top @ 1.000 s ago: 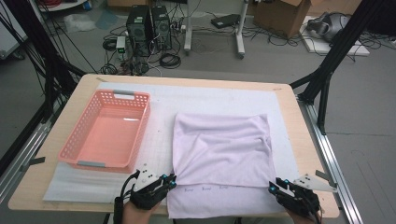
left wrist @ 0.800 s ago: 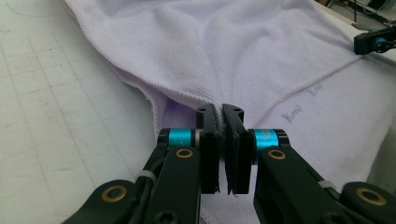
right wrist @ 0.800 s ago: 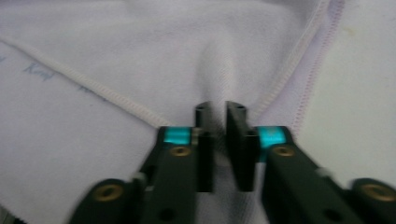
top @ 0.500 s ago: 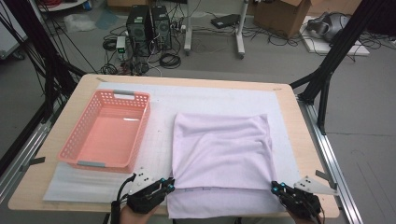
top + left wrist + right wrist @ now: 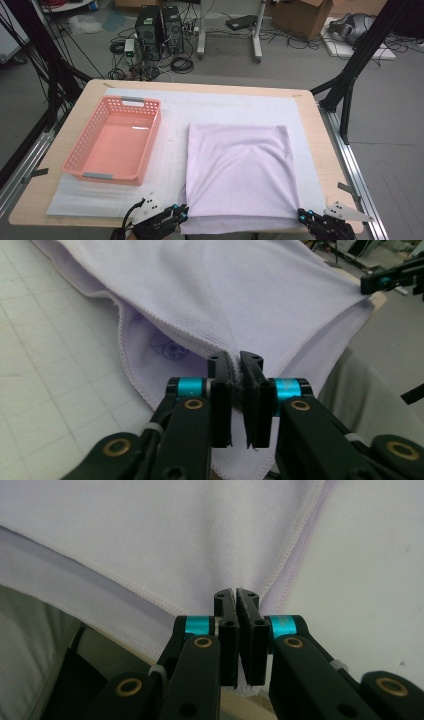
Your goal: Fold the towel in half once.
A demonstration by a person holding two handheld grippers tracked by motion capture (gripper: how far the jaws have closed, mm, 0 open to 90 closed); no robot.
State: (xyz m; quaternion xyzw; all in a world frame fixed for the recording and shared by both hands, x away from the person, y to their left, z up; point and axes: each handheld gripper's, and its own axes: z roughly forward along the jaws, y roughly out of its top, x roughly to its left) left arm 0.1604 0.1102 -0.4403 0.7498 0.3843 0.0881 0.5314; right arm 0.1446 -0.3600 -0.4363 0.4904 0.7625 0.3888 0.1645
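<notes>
Already folded once, the lilac cloth [image 5: 240, 170] is pinched at its near corners by left gripper [image 5: 240, 390] and right gripper [image 5: 239, 625]; the next fold is judged pending, the pink basket [image 5: 85, 160] unfilled.

Your high camera sat above your edge of the bench [image 5: 45, 200], facing forward and down, far enough to take in the whole top and the floor at 12 o'clock. The left gripper [image 5: 239, 362] camera looked close along its own fingers toward the cloth [image 5: 260, 295], with the right gripper [image 5: 395, 280] at 2 o'clock. The right gripper's camera sat closer yet upon the same cloth. All three views shared the cloth's near edge.
</notes>
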